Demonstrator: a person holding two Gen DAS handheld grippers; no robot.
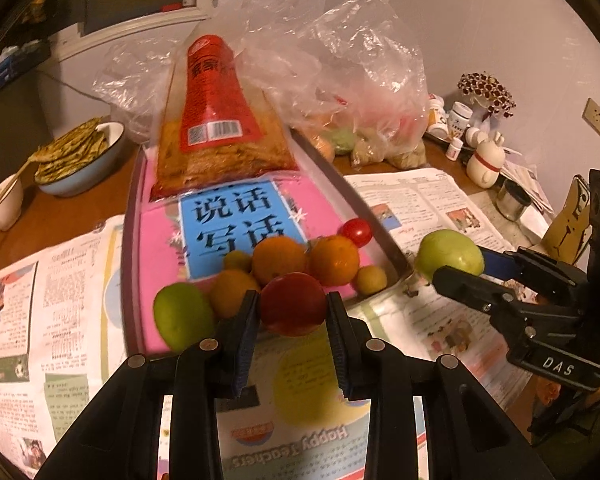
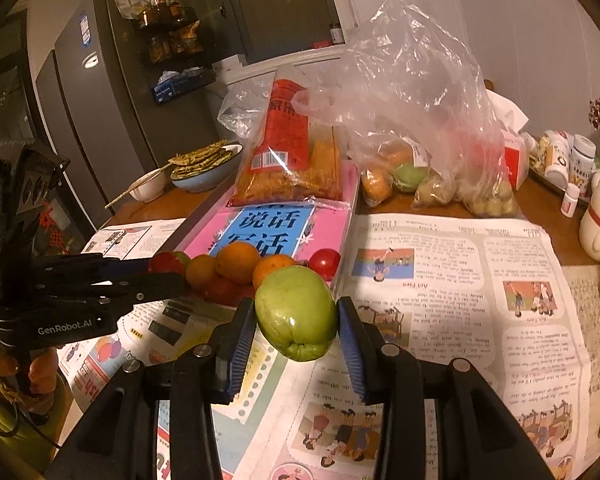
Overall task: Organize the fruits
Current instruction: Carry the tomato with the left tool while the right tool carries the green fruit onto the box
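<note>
While the tray (image 1: 134, 240) is keeping the other fruit heaped at its near end, the left tool (image 1: 293, 312) is clamping a red fruit (image 1: 293, 304) above the tabletop (image 1: 28, 216), judging by the newspaper showing beneath. The right tool (image 2: 296, 316) is gripping a green fruit (image 2: 296, 312) by its sides, seemingly for sorting it elsewhere.

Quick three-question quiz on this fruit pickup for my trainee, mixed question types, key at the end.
1. True or false: the left gripper holds a green fruit.
2. What does the right gripper hold? A) orange B) green fruit C) tomato
3. Fill in: the oranges lie on a pink ____ in the tray.

Key: 1 false, it grips a red fruit; 2 B; 3 book.
</note>
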